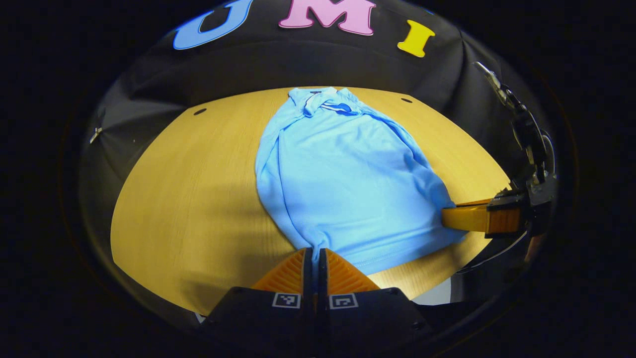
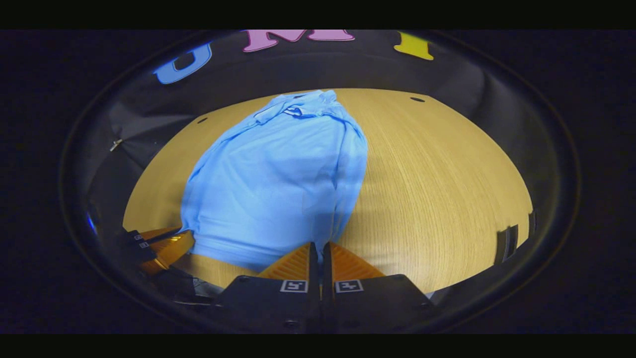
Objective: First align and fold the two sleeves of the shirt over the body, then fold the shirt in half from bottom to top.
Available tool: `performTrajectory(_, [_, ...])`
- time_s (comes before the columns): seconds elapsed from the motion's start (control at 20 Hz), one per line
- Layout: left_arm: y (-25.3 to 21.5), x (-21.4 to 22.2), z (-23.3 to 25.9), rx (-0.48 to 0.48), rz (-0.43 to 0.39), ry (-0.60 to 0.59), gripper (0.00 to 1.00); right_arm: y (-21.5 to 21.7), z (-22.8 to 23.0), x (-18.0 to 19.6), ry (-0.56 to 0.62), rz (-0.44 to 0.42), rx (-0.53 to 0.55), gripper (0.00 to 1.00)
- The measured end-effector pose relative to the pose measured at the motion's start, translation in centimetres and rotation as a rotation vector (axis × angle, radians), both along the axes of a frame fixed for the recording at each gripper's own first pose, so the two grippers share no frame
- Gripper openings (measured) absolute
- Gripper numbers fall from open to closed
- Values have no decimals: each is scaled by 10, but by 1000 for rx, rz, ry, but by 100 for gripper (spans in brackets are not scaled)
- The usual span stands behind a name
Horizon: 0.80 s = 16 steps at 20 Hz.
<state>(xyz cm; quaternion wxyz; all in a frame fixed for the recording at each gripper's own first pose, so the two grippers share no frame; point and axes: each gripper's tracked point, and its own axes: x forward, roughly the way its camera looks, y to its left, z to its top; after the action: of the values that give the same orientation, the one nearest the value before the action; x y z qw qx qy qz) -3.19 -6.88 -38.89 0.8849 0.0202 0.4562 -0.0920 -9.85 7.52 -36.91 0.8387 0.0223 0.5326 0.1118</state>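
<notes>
Left gripper view: the left hand-held gripper (image 1: 315, 256) at 6 o'clock has its fingers pressed together on the near hem corner of the light blue knit polo shirt (image 1: 343, 174), a thin fold of cloth pinched between them. The right hand-held gripper (image 1: 449, 218) sits at 3 o'clock against the opposite hem corner. In the right gripper view, the right hand-held gripper (image 2: 320, 254) is likewise closed, apparently on the hem edge, though how much cloth it holds is hard to tell.

The shirt lies flat on the pale wooden bench (image 1: 189, 199), collar (image 1: 325, 99) at 12 o'clock, sleeves seemingly already folded in.

Risks for the bottom-to-top fold: a shallow pinch could slip out mid-lift; uneven lifting would skew the hem; dragging could pull the tucked sleeves loose.
</notes>
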Motion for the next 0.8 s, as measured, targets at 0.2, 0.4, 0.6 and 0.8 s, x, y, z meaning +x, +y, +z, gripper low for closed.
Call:
performTrajectory(0.2, [-1, 1, 0, 6, -18, 32, 7, -1, 1, 0, 45, 25, 23, 5])
performTrajectory(0.4, [-1, 1, 5, 5, -11, 48, 6, -1, 6, 3, 74, 47, 40, 5])
performTrajectory(0.6, [2, 16, 32, -23, 24, 23, 6, 3, 30, 26, 41, 53, 87, 5])
performTrajectory(0.8, [4, 47, 68, -14, 28, -47, 6, 12, 64, 62, -26, 80, 126, 11])
